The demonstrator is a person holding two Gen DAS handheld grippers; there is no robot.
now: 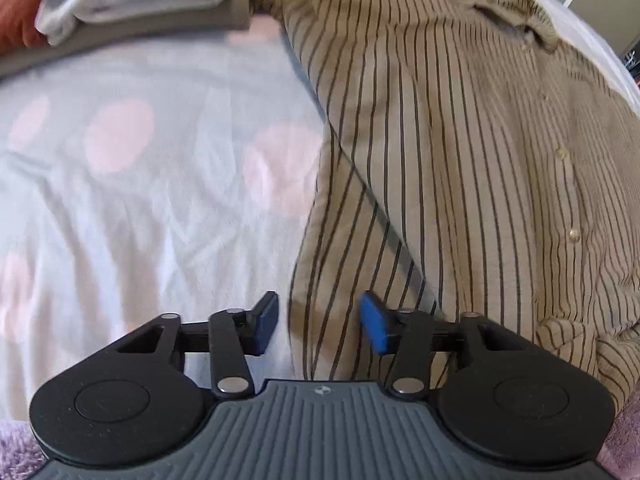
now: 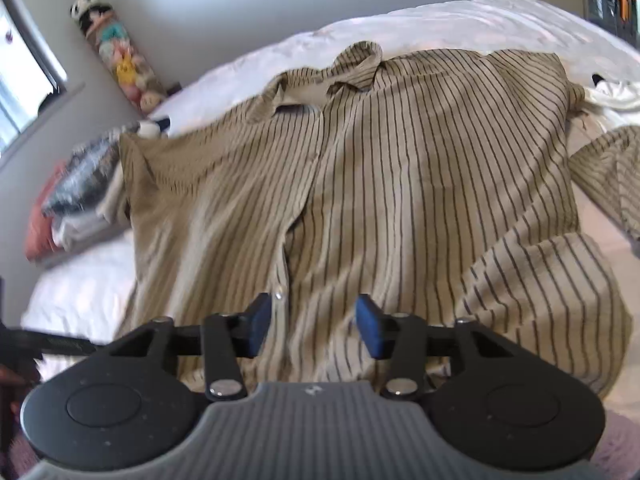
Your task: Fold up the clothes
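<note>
Spreading and squaring step, by the look of it; no fold made yet. Left tongs (image 1: 319, 322) first: part open, nothing gripped, straddling the side edge of the striped shirt (image 1: 460, 152), left pad over the bed (image 1: 140, 208), right pad over cloth. Stack of folded clothes (image 1: 136, 8) well ahead and to the left. Right tongs (image 2: 312, 326) next: part open, empty, above the button placket near the hem, loose sleeve (image 2: 552, 280) off to the right. Likely next: pinch the shirt's side edge and carry it toward the middle, keeping cloth flat.
</note>
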